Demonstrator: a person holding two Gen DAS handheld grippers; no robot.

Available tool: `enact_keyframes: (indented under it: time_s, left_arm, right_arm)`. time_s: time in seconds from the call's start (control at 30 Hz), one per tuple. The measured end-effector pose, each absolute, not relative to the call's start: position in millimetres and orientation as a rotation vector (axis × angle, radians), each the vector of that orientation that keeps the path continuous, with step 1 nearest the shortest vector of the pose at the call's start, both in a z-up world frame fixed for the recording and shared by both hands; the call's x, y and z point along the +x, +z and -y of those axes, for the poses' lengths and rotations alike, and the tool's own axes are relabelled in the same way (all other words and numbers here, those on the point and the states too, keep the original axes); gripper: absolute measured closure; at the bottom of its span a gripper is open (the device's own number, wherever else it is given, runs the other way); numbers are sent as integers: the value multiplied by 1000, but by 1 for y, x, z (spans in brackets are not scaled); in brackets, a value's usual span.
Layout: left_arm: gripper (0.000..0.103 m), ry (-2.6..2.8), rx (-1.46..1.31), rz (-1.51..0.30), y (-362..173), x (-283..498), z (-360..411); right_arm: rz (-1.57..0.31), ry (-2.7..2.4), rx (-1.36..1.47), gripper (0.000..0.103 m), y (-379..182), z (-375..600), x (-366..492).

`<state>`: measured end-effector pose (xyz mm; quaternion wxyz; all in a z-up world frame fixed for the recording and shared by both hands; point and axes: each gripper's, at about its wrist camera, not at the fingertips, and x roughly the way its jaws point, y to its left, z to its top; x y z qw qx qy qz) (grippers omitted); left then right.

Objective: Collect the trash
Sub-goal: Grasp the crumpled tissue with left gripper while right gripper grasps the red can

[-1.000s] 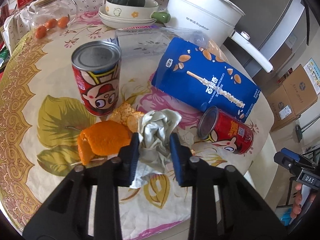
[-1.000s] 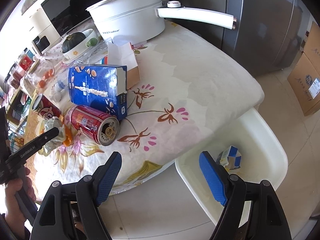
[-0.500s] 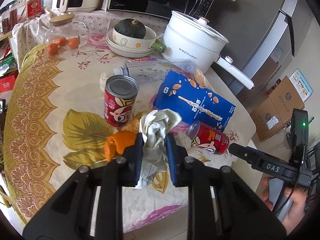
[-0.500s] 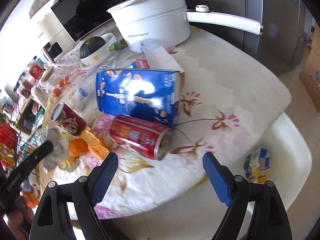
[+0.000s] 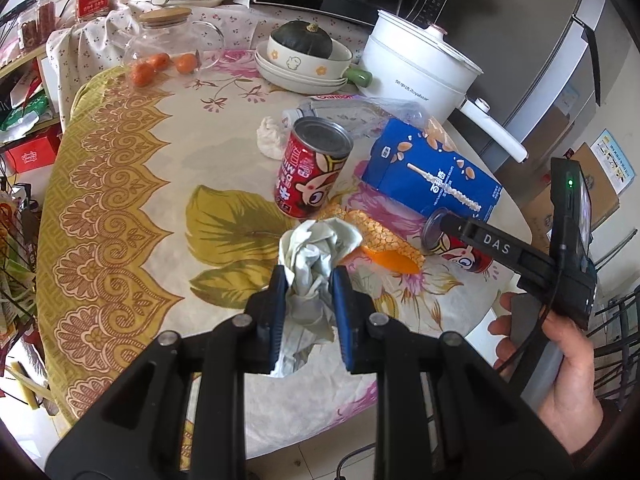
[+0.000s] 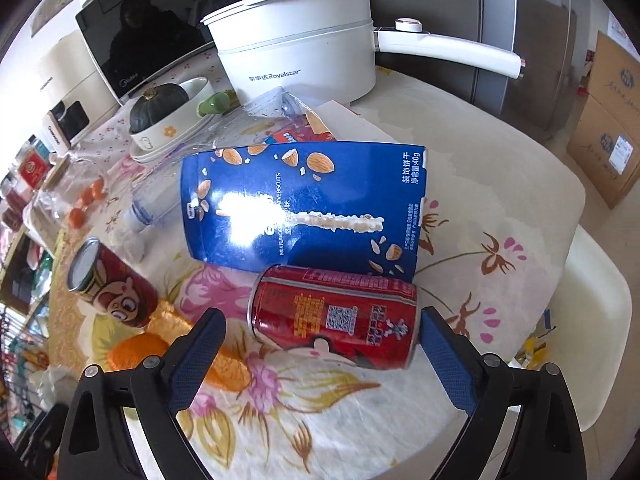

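Observation:
My left gripper [image 5: 309, 280] is shut on a crumpled white paper wad [image 5: 316, 248], held above the flowered tablecloth [image 5: 120, 208]. Just beyond it lie orange peel [image 5: 384, 240], an upright red can [image 5: 310, 172] and a blue biscuit box [image 5: 432, 172]. A second red can [image 6: 336, 316] lies on its side in front of the blue biscuit box [image 6: 304, 212]. My right gripper [image 6: 320, 320] straddles this can end to end. Its jaws are opening and do not press on the can. One of its fingers [image 5: 492, 242] hides part of that can in the left wrist view.
A white tub [image 6: 600, 320] sits below the table's right edge, with a small carton [image 6: 536, 344] in it. At the back stand a white electric pot [image 6: 296, 56], a bowl with a squash [image 5: 304, 52], a glass jar [image 5: 168, 52] and a flattened plastic bottle [image 5: 348, 108].
My left gripper has lifted the paper wad off the table and drawn back. My right gripper has swung from over the tub to the lying can, with its jaws wider.

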<state>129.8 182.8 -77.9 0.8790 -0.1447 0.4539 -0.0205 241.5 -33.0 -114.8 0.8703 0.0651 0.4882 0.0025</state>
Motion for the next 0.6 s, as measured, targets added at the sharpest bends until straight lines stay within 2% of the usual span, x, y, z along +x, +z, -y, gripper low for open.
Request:
enact_keyframes:
  time_s: [0.27, 0.6]
  left_arm:
    - [79, -48, -305, -951, -80, 130, -184]
    - [78, -56, -298, -943, -76, 133, -171]
  right_arm:
    - [-1039, -31, 69, 7, -129, 28, 249]
    - [-1039, 23, 46, 11, -117, 37, 236]
